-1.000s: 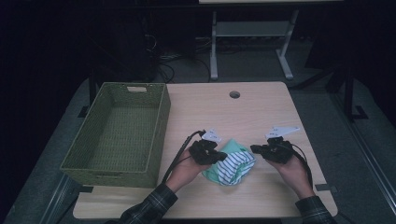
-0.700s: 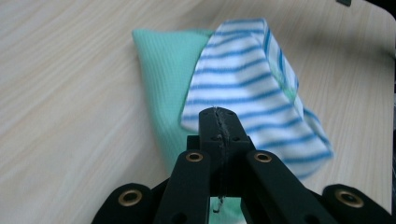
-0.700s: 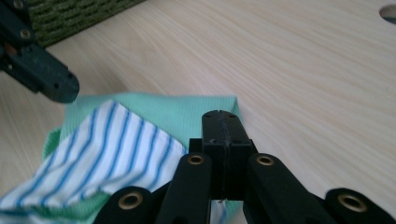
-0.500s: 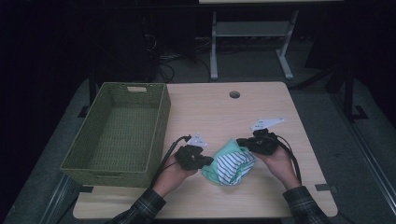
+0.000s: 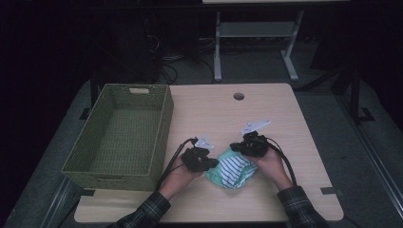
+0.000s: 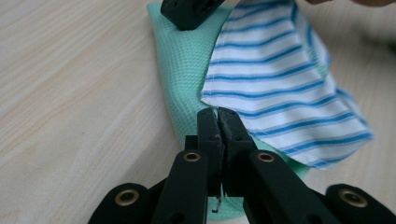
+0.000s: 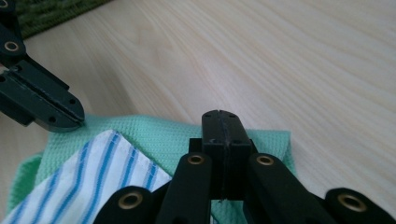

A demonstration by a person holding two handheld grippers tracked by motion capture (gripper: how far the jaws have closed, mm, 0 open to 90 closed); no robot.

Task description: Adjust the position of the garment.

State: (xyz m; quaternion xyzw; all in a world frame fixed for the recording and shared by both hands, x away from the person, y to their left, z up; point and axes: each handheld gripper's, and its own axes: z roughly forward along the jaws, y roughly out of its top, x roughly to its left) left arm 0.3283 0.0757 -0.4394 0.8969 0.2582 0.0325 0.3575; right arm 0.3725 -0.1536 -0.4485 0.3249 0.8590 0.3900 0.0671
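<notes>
A mint-green waffle cloth (image 5: 233,172) with a blue-and-white striped face lies folded near the table's front edge. My left gripper (image 5: 205,161) is at its left side. In the left gripper view the jaws (image 6: 218,115) are pressed together at the cloth's (image 6: 187,65) green edge, right by a striped corner. My right gripper (image 5: 243,146) is at the cloth's far right. Its jaws (image 7: 223,117) are shut, with green cloth (image 7: 154,133) spreading out on both sides of the tip. Each gripper view also shows the other gripper, the right one (image 6: 189,11) and the left one (image 7: 70,116), pinching the cloth's rim.
A green woven basket (image 5: 164,123) stands empty at the table's left, close to my left hand. A round cable hole (image 5: 238,96) sits near the table's far edge. Bare wood (image 5: 304,137) stretches right of the cloth. A white frame (image 5: 256,33) stands on the floor beyond.
My right gripper has moved left toward the left one, bringing the cloth's right edge with it, so the cloth is narrower and more bunched. The left gripper has hardly moved.
</notes>
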